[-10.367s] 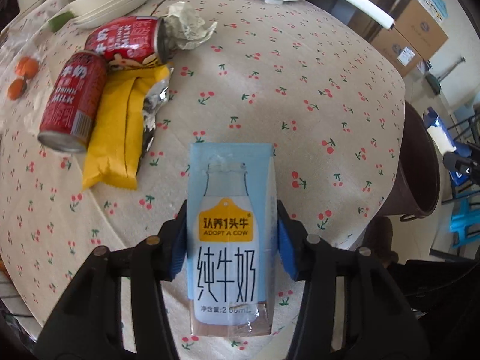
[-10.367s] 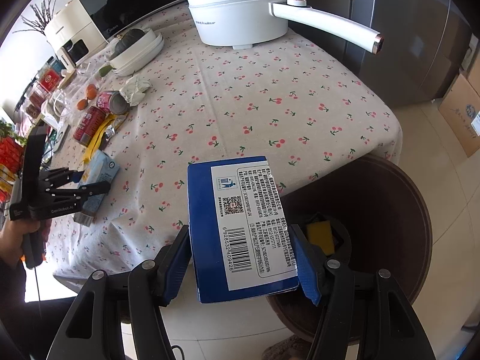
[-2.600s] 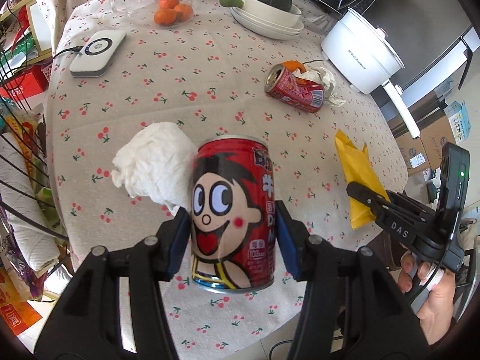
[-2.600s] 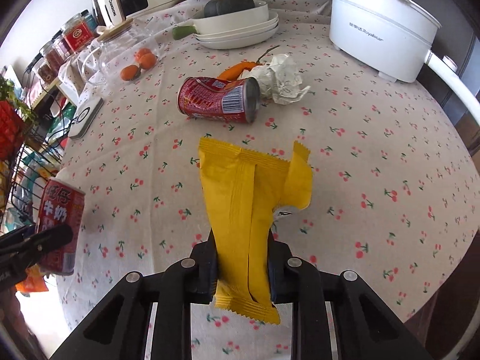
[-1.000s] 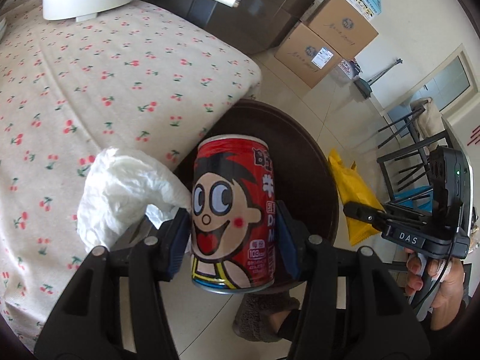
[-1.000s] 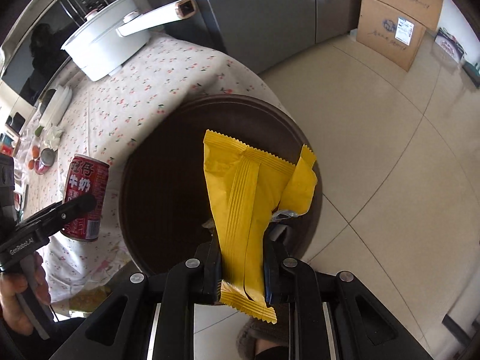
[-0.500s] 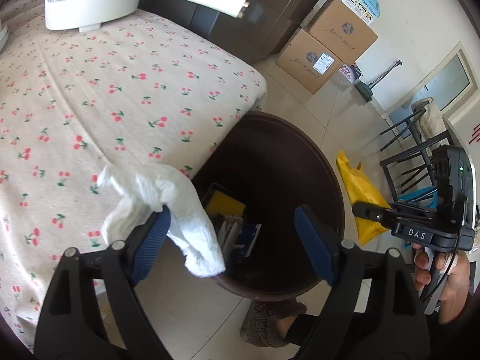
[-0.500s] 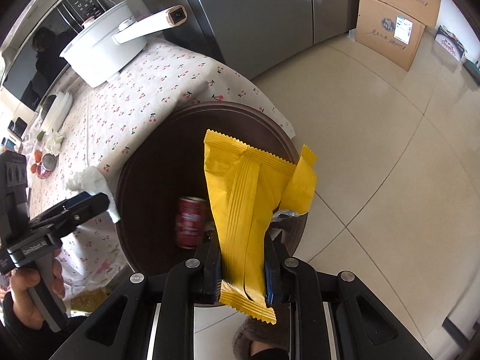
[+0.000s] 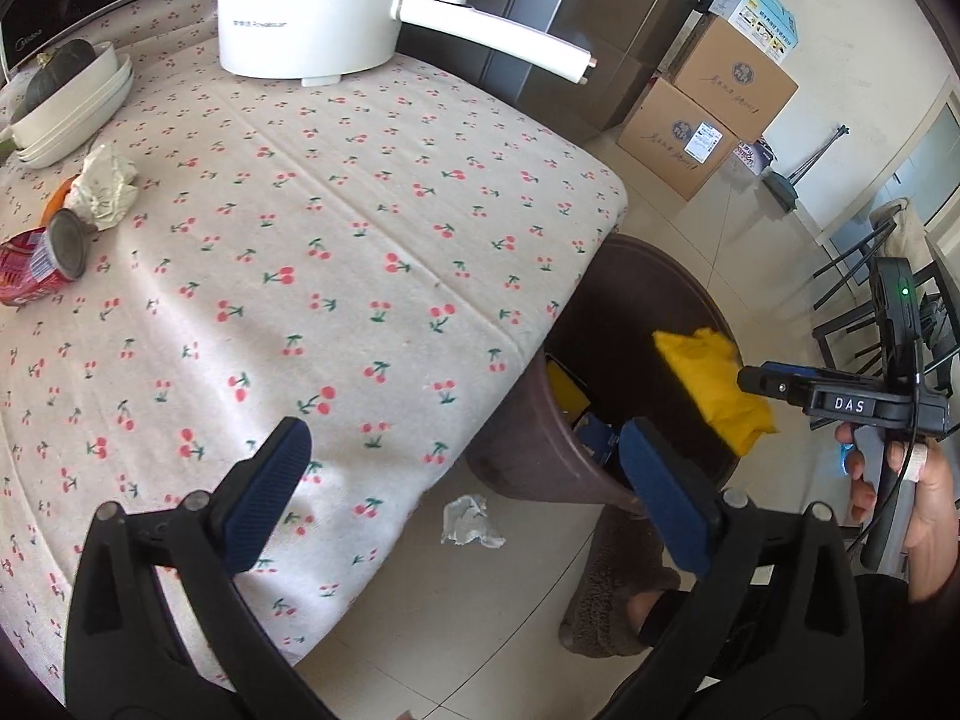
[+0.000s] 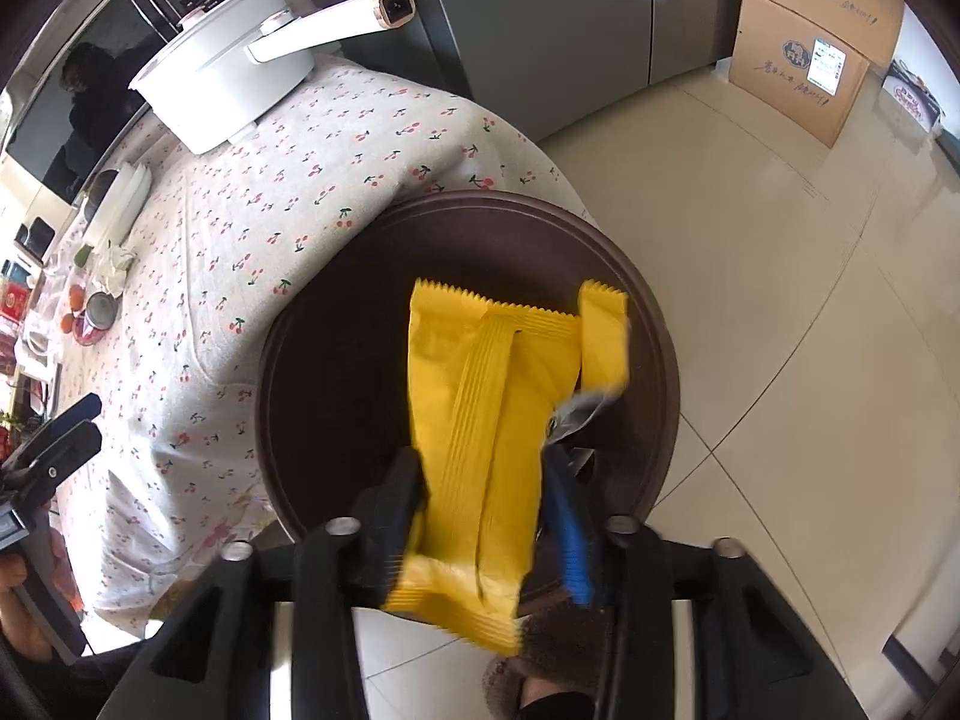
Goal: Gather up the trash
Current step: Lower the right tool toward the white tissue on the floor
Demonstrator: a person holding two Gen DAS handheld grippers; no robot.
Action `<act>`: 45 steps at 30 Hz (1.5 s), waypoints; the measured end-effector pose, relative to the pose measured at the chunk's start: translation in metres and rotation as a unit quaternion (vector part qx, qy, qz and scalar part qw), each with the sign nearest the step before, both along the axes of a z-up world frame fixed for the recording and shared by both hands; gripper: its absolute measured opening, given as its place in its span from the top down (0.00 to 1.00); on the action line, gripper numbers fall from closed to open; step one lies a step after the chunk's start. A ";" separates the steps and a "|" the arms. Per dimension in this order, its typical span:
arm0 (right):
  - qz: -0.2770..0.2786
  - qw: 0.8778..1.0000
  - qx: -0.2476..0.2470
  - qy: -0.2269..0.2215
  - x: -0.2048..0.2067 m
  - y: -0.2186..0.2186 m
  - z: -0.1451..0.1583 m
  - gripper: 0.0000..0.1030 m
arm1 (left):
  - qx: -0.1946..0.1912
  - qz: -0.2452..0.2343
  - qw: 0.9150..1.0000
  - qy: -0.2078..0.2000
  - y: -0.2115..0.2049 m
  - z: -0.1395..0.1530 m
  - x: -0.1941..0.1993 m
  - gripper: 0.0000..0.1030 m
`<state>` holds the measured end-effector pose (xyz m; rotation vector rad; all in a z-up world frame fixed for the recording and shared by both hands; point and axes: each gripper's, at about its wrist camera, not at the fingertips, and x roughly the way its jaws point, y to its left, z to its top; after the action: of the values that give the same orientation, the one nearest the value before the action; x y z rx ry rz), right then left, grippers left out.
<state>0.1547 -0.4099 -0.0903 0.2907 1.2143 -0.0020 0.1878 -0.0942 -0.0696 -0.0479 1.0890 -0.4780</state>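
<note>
My left gripper (image 9: 462, 492) is open and empty, over the table's edge beside the dark brown trash bin (image 9: 528, 456). My right gripper (image 10: 486, 498) holds a yellow snack wrapper (image 10: 492, 384) over the bin's rim (image 10: 660, 360); its jaws have spread and the wrapper looks blurred between them. The wrapper (image 9: 714, 390) and right gripper (image 9: 840, 402) also show in the left wrist view, above the bin. A white tissue (image 9: 468, 522) lies on the floor next to the bin. A red can (image 9: 36, 258) and a crumpled paper (image 9: 105, 186) lie on the table at far left.
A white electric pot (image 9: 312, 6) with a long handle stands at the table's back. Stacked white dishes (image 9: 66, 102) sit at far left. Cardboard boxes (image 9: 714, 102) stand on the floor beyond. A slippered foot (image 9: 624, 582) is near the bin.
The left gripper opened: the red can dropped into the bin and the tissue fell to the floor. The right gripper's jaws have spread around the yellow wrapper, which has started to slip.
</note>
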 end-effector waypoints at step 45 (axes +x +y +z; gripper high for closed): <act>0.242 0.967 -0.075 0.028 -0.060 0.196 -0.044 0.27 | 0.065 0.083 0.994 0.033 0.189 -0.042 -0.103 0.01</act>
<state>0.0943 -0.2137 -0.1342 -0.1458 1.3077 0.3226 0.0847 0.0946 -0.1111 -0.0397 1.1671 -0.2568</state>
